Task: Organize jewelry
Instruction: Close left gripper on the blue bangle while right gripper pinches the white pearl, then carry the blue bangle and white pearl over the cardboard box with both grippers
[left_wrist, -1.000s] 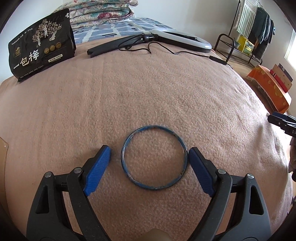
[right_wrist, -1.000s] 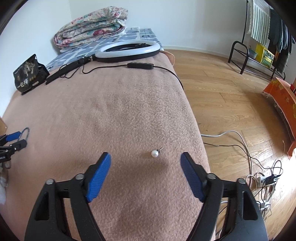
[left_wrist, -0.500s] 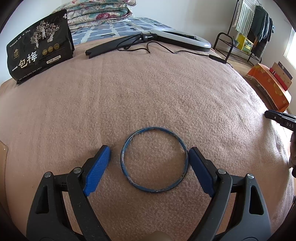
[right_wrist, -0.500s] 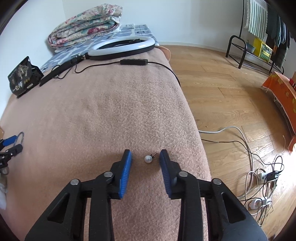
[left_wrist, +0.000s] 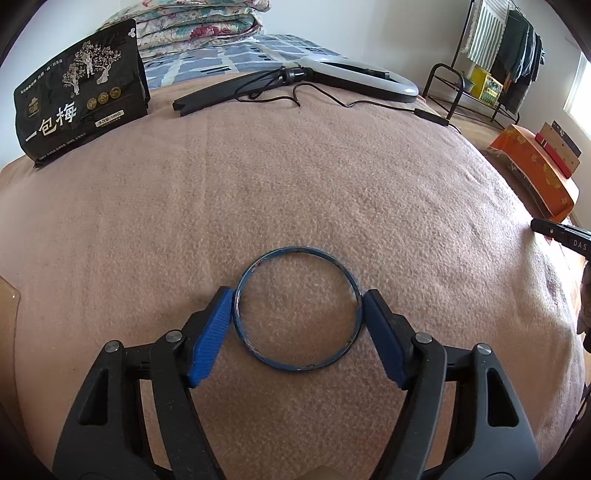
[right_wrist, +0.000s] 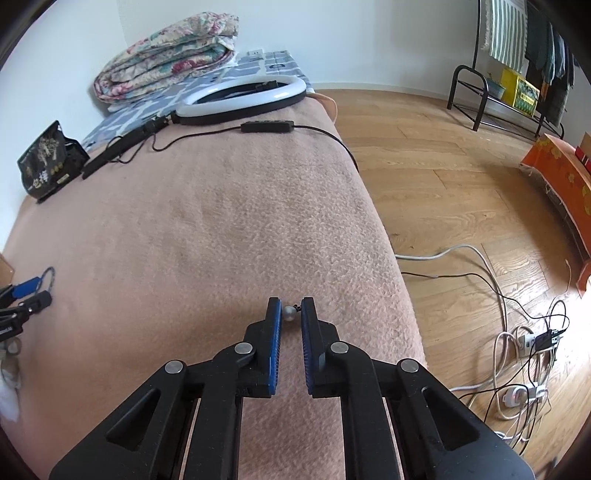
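1. Blanket (left_wrist: 295, 177) on bed: plain dusty pink, fuzzy.
2. Bangle (left_wrist: 297, 363): dark blue, chipped paint.
3. Earring (right_wrist: 289, 313): grey-white pearl.
4. Left gripper (left_wrist: 297, 306), right gripper (right_wrist: 291, 308): black frames, blue ribbed pads.
5. Pouch (left_wrist: 81, 92): black, white tree print, gold medals.
6. Quilt (right_wrist: 166, 55): floral.
7. Ring light (right_wrist: 240, 98): white, black back.
8. Floor (right_wrist: 443, 177): light wood planks.

on the blanket (left_wrist: 295, 177) the bangle (left_wrist: 297, 308) lies flat between the two fingers of the left gripper (left_wrist: 297, 295), one pad at each side of it. behind it, at the far left, stands a pouch (left_wrist: 79, 94); right of the pouch lie a ring light (left_wrist: 364, 79) and its cable. in the right wrist view a pearl earring (right_wrist: 289, 313) sits near the blanket's right edge, between the pads of the right gripper (right_wrist: 291, 308). folded quilts (right_wrist: 166, 55) lie behind the ring light.
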